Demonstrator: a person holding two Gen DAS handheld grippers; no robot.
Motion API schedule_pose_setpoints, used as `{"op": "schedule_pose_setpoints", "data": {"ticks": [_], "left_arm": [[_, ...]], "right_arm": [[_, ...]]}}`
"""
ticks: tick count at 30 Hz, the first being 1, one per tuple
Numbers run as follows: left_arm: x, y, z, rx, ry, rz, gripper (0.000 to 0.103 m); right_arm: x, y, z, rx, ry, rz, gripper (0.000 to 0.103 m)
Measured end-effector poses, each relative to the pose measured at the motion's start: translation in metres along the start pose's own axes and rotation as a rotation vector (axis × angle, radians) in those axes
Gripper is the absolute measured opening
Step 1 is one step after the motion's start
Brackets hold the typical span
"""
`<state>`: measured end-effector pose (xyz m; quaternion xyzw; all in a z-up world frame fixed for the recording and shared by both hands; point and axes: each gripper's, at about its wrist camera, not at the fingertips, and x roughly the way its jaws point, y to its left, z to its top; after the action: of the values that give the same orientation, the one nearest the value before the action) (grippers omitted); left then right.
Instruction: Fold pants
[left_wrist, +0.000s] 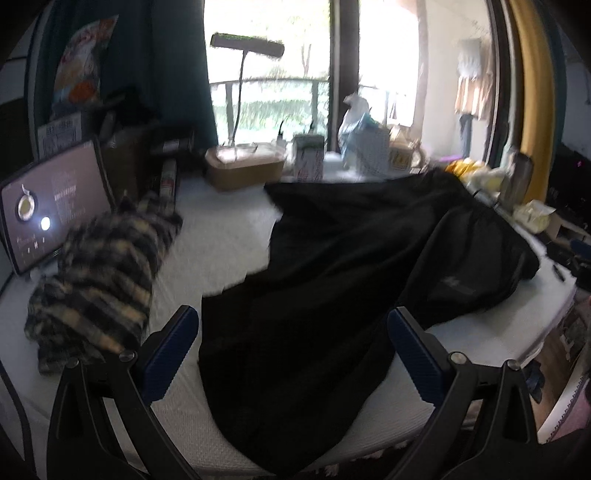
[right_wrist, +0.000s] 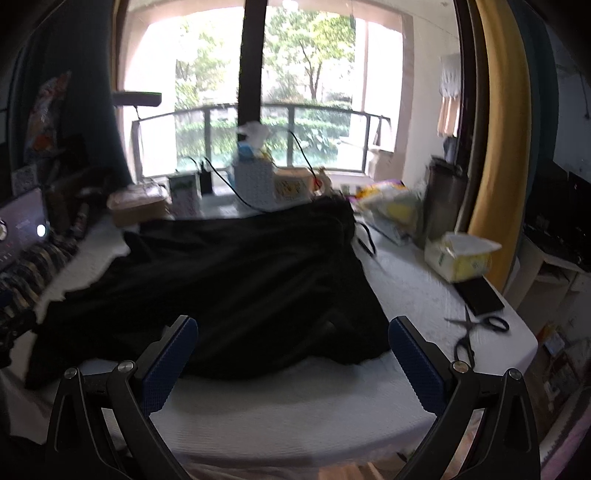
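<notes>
Black pants (left_wrist: 332, 280) lie loosely spread and rumpled on a white table cover (left_wrist: 221, 236), reaching from the far side to the near edge. In the right wrist view the pants (right_wrist: 229, 280) cover the middle and left of the table. My left gripper (left_wrist: 293, 350) is open and empty, hovering over the near part of the pants. My right gripper (right_wrist: 293, 354) is open and empty, just above the near hem of the pants at the table's front edge.
A plaid garment (left_wrist: 103, 280) lies left of the pants, with a lit tablet (left_wrist: 48, 210) behind it. Scissors (right_wrist: 476, 332), a black phone (right_wrist: 480, 295) and a tissue pack (right_wrist: 458, 258) lie on the right. Boxes, a lamp and bags line the far edge.
</notes>
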<state>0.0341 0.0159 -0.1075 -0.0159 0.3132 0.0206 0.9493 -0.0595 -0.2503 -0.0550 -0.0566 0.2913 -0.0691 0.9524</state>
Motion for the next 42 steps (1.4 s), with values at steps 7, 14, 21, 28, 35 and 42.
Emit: {"op": "schedule_pose_setpoints", "data": {"ticks": [7, 14, 21, 28, 35, 42], "left_arm": [[0.017, 0.009, -0.015, 0.017, 0.047, -0.010, 0.101], [0.039, 0.000, -0.020, 0.036, 0.119, -0.003, 0.101], [0.053, -0.006, -0.021, 0.023, 0.144, -0.019, 0.076], [0.055, -0.020, -0.005, 0.035, 0.180, -0.165, 0.014], [0.047, -0.020, 0.010, 0.058, 0.204, -0.219, 0.015], [0.035, 0.013, 0.012, 0.036, 0.205, -0.202, 0.027]], "right_arm": [[0.036, -0.030, -0.009, 0.025, 0.074, -0.044, 0.094], [0.068, -0.048, -0.005, 0.043, 0.114, -0.065, 0.092], [0.099, -0.053, -0.010, 0.037, 0.171, -0.020, 0.062], [0.086, -0.049, -0.007, 0.021, 0.151, 0.025, 0.017], [0.064, -0.083, -0.017, 0.055, 0.197, -0.106, 0.014], [0.056, -0.097, -0.021, 0.072, 0.208, -0.172, 0.017]]}}
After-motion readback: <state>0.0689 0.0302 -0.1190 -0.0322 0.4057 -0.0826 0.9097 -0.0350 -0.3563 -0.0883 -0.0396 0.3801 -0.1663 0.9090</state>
